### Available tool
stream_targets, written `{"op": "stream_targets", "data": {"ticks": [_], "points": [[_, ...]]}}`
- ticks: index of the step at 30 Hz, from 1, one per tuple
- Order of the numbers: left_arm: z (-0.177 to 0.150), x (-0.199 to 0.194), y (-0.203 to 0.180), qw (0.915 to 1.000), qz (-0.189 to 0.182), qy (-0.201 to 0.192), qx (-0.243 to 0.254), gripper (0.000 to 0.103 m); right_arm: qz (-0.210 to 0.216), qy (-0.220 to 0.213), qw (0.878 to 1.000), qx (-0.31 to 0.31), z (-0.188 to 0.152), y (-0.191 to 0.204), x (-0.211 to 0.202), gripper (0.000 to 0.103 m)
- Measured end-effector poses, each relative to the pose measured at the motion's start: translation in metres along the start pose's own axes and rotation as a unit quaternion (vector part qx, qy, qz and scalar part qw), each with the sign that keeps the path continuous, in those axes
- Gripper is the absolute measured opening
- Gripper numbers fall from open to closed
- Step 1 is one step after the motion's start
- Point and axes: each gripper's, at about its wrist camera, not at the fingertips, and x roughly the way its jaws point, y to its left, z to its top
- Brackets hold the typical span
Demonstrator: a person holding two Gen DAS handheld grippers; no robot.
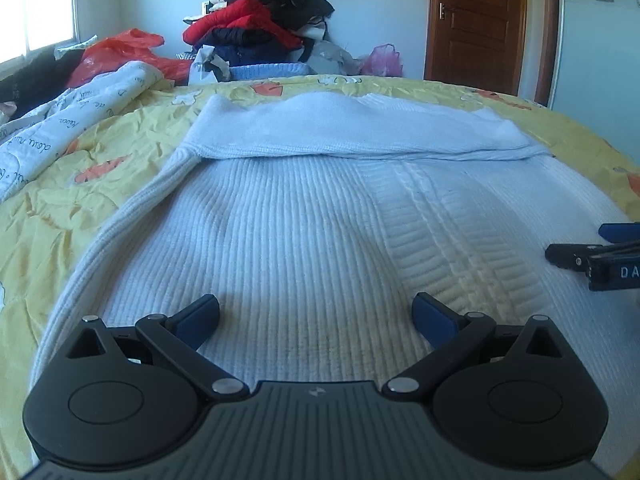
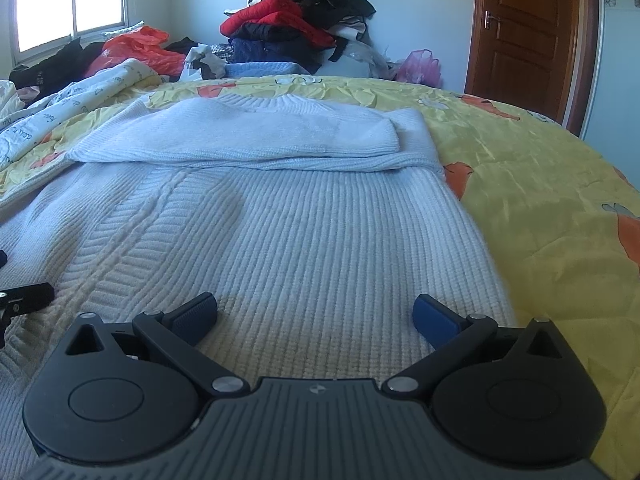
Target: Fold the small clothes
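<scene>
1. White knit sweater (image 1: 304, 216) lies flat on the yellow bedspread (image 1: 100, 184), long axis running straight away from me, sleeves folded across the far end.
2. My left gripper (image 1: 316, 316): fingers spread wide, holding nothing, low over the near hem, left half.
3. My right gripper (image 2: 316, 316): fingers also spread, empty, over the hem's right half, near the sweater's right edge.
4. Judgement: hem sits directly under both; each hand takes its own corner, then folds forward toward the sleeves.

Home bedroom: quilted bed (image 2: 520, 208), clothes heap (image 2: 296, 28)
</scene>
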Motion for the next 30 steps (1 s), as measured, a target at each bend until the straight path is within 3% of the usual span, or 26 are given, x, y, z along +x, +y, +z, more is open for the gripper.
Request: {"op": "stream_targets", "data": {"ticks": [6,11,15,17,20,23,26,29,30], "points": [[0.001,-0.017,0.004,0.9998,0.019,-0.001,0.009,0.103,0.013,0.007,1.000,-0.003,-0.004,-0.005,-0.018,0.103],[-0.009,-0.050,0.045,0.9992,0.034,-0.013,-0.016,0.103,0.124,0.035,0.991,0.045,-0.023,-0.047,-0.069,0.102],[-0.018,-0.061,0.085,0.9972,0.050,0.009,-0.055,0.103,0.135,0.056,0.984,0.106,-0.037,-0.091,-0.095,0.077],[-0.022,-0.063,0.101,0.9950,0.048,0.030,-0.082,0.103,0.119,0.062,0.984,0.117,-0.039,-0.104,-0.102,0.076],[-0.029,-0.066,0.113,0.9926,0.022,0.044,-0.111,0.103,0.082,0.089,0.986,0.112,-0.045,-0.113,-0.102,0.075],[-0.036,-0.070,0.115,0.9917,-0.005,0.052,-0.117,0.103,0.114,0.102,0.980,0.126,-0.049,-0.116,-0.103,0.065],[-0.038,-0.074,0.118,0.9890,-0.057,0.054,-0.125,0.103,0.165,0.120,0.967,0.152,-0.046,-0.115,-0.098,0.050],[-0.036,-0.075,0.131,0.9740,-0.126,0.069,-0.175,0.103,0.197,0.131,0.956,0.176,-0.044,-0.116,-0.092,0.045],[-0.037,-0.075,0.136,0.9679,-0.145,0.073,-0.192,0.103,0.210,0.138,0.950,0.185,-0.044,-0.116,-0.090,0.039]]}}
